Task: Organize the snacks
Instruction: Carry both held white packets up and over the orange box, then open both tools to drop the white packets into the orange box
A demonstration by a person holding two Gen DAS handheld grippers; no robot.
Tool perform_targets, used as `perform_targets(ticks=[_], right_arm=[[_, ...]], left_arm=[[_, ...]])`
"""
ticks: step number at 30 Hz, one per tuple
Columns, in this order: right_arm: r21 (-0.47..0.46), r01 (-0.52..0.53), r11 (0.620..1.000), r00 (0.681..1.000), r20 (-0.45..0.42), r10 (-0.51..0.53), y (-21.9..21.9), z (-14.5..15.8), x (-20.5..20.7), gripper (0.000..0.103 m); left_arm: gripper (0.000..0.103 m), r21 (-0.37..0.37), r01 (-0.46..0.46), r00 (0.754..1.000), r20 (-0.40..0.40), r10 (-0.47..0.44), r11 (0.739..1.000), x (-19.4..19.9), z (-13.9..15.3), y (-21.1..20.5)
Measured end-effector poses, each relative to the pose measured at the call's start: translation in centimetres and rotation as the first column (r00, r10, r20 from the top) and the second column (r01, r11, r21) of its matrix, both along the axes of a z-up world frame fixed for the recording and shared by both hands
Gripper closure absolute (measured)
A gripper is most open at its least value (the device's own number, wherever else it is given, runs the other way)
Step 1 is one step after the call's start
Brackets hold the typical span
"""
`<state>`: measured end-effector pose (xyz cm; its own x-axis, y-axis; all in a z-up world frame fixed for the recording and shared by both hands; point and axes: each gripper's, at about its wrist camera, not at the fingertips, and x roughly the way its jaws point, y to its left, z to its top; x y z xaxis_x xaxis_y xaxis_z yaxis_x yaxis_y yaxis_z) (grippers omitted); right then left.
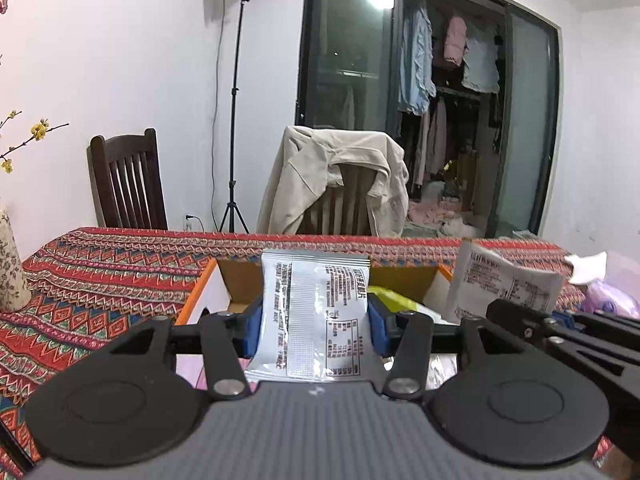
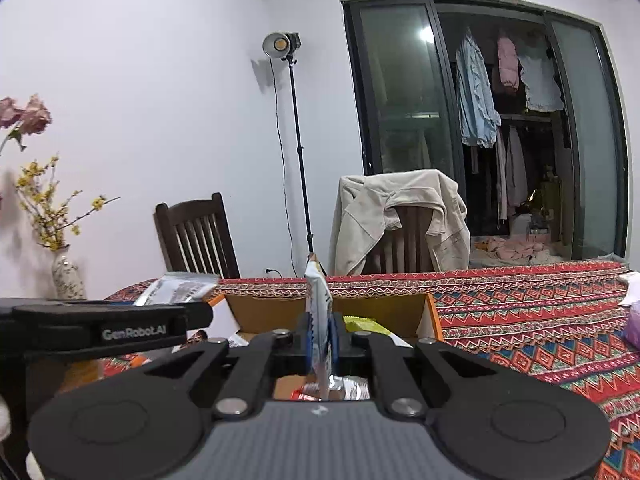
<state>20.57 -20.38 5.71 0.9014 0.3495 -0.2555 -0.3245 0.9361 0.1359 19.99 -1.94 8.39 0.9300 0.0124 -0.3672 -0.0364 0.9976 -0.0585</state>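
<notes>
Over patterned table (image 1: 100, 264), with open cardboard box (image 1: 400, 280) just ahead: left hand-held gripper (image 1: 316, 320) clamped flat on silver sachet (image 1: 316, 308), right hand-held gripper (image 2: 320, 340) pinching white packet (image 2: 319, 308) edge-on, perhaps thinly, so liable to slip short of box.

Packet (image 2: 319, 312) (edge-on) in right claw (image 2: 320, 334)

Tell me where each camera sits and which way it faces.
Left wrist: on the left gripper, facing the open cardboard box and jacket-draped chair; its fingers pinch a silver printed packet.
Right wrist: on the right gripper, same direction; fingers clamp a white packet edge-on.
Shared: box, chair, red patterned tablecloth, each other's gripper.
</notes>
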Motion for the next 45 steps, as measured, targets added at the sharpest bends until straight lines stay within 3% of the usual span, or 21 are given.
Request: perform_targets(ticks=[10,16,23,25,26,27,28,29,31,45], right_arm=[[-0.015,0.038,0.999,0.999,-0.024,-0.038,1.1,-1.1,5.7,0.095],[-0.041,0.039,0.998,0.997,-0.061,-0.041,1.8,-3.7,7.5,0.095],[-0.059,0.027,0.998,0.996,-0.086,-0.032,2.2,-4.7,8.1,0.094],[-0.056,0.022,0.998,0.995,-0.099,-0.027,2.1,-5.0,8.0,0.091],[-0.056,0.022,0.998,0.995,-0.100,-0.027,2.1,-4.9,8.1,0.090],[-0.053,0.020,0.998,0.994,-0.106,-0.026,1.9,-5.0,8.1,0.086],[-0.041,0.020,0.999,0.993,-0.111,-0.025,1.8,-4.9,7.9,0.065],[-0.030,0.022,0.999,0.993,-0.113,-0.025,1.7,-5.0,7.7,0.034],[-0.018,0.025,1.000,0.995,-0.100,-0.026,1.6,-5.0,7.4,0.003],[-0.037,0.071,0.997,0.993,-0.087,-0.074,1.5,-4.8,6.2,0.000]], left_arm=[[0.051,-0.053,-0.088,0.996,-0.008,0.088,0.995,5.2,-1.5,1.9],[0.051,-0.042,-0.084,0.996,-0.003,0.084,0.996,6.6,-3.3,2.6],[0.050,-0.039,-0.091,0.996,-0.021,0.090,0.995,6.8,-4.4,3.1],[0.038,-0.041,-0.093,0.996,-0.015,0.093,0.995,6.6,-4.5,3.2],[0.022,-0.041,-0.098,0.995,-0.002,0.098,0.994,6.4,-4.5,3.2],[0.009,-0.040,-0.108,0.994,0.012,0.109,0.993,6.2,-4.5,3.3],[0.004,-0.041,-0.116,0.993,0.023,0.117,0.992,6.0,-4.4,3.3],[0.000,-0.048,-0.120,0.992,0.035,0.122,0.992,5.8,-4.4,3.4],[0.000,-0.066,-0.118,0.991,0.048,0.121,0.991,5.5,-4.3,3.7],[0.000,-0.068,-0.162,0.984,0.057,0.166,0.984,4.5,-3.6,3.9]])
